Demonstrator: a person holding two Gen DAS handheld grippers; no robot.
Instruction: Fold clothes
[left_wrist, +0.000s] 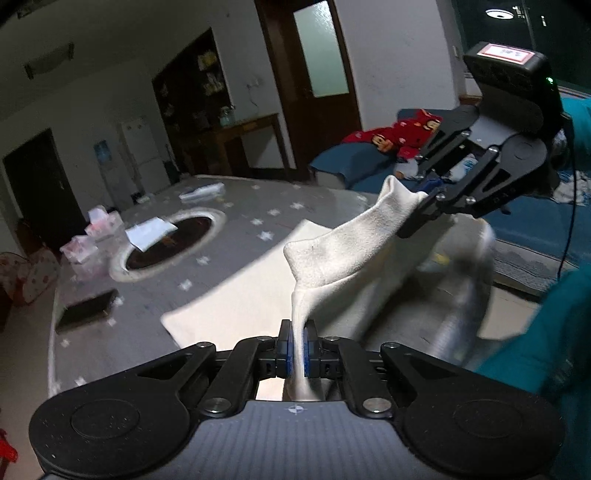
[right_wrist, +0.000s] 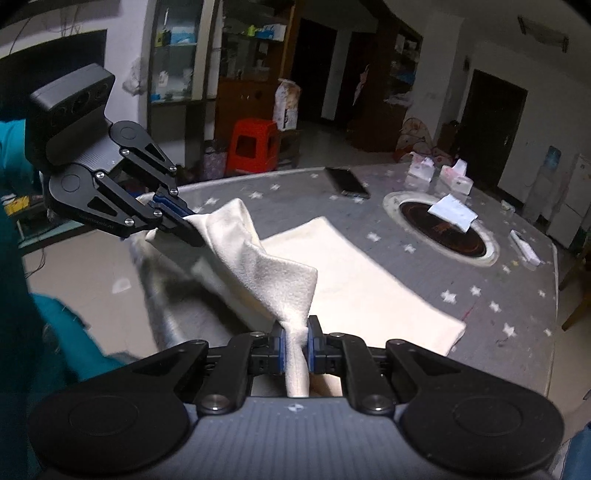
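Observation:
A cream white cloth (left_wrist: 236, 291) lies on the grey star-patterned table (left_wrist: 221, 221), its near edge lifted off the top. My left gripper (left_wrist: 297, 350) is shut on one near corner of the cloth, which bunches between its blue pads. The right gripper (left_wrist: 424, 201) shows at the upper right of the left wrist view, pinching the other corner. In the right wrist view, my right gripper (right_wrist: 295, 347) is shut on the cloth (right_wrist: 362, 291), and the left gripper (right_wrist: 184, 221) holds the far raised corner at the left. The edge sags between both grippers.
On the table lie a dark inset round plate (right_wrist: 443, 229) with a white paper on it, a black phone (right_wrist: 347, 182), and pink tissue packs (right_wrist: 458, 177). A red stool (right_wrist: 251, 146) stands on the floor behind. A teal sleeve (left_wrist: 546, 354) is at the right.

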